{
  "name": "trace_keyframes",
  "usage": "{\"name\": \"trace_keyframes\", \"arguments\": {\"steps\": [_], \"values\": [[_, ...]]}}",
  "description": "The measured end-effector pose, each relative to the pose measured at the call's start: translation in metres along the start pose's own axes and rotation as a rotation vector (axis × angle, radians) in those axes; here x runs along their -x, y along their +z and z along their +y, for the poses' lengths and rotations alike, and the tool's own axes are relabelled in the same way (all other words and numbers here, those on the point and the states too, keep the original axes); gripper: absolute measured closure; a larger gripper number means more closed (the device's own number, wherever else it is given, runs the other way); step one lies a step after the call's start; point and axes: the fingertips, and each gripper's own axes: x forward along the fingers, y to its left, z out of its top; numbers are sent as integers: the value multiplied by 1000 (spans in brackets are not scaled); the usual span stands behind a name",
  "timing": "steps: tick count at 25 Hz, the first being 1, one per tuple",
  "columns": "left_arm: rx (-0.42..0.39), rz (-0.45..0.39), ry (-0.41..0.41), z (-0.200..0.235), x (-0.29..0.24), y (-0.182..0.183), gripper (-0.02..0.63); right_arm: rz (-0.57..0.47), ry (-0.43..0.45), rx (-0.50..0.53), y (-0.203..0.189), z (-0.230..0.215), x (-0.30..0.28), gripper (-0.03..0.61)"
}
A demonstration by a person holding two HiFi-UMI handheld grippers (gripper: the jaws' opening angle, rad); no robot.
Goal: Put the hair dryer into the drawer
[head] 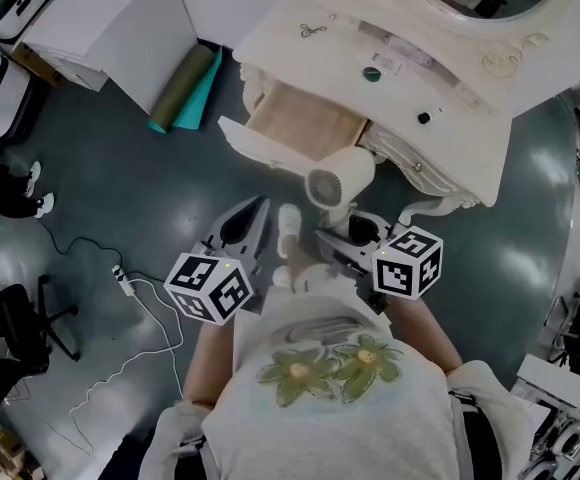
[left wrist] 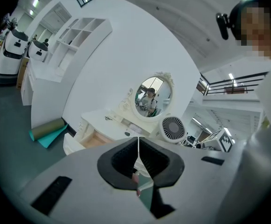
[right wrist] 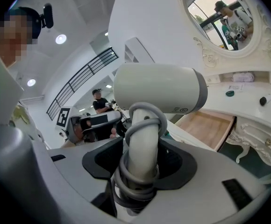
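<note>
**Currently: dryer airborne, drawer open – hazard list**

Item 1, hair dryer [head: 338, 176]: white, grey rear band, intake grille facing up twd head cam. Off the floor and off the table, just short of the drawer [head: 305, 123], which lies at abt 11 o'clock from it. Not inside yet.

Item 2, right gripper [right wrist: 142, 164]: tongs clamped on the dryer handle, cord [right wrist: 135, 190] coiled round the same handle so the pads bear partly on cable. Risk: cable is round and springy, barrel is top-heavy, so the unit may twist or slide in the grip when tilted down.

Item 3, left gripper [left wrist: 138, 143]: tongs pressed together, nothing btwn them. Sits at 9 o'clock of the right one, near but apart. Idle, and no help if the drawer moves.

Item 4, drawer: pulled out, wood-tone floor bare, front panel at its 6 o'clock. Risk: the barrel or a loose cord loop catches the front panel or the dressing table [head: 450, 98] edge at the drawer's 12 o'clock. A knock could push it shut.

Item 5, cord: plug end not visible. Risk: if the coil loosens on release, it hangs over the rim and blocks closing.

Item 6, fit: barrel looks broad vs drawer depth, prob. needs laying on its side. Can't confirm from these views.
</note>
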Motion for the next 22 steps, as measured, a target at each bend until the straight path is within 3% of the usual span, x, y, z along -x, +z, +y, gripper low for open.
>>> {"name": "trace_keyframes", "arguments": {"steps": [22], "values": [[-13,47,-4,60,-71,50,597,50,-54,29,63,-65,-64,356]]}}
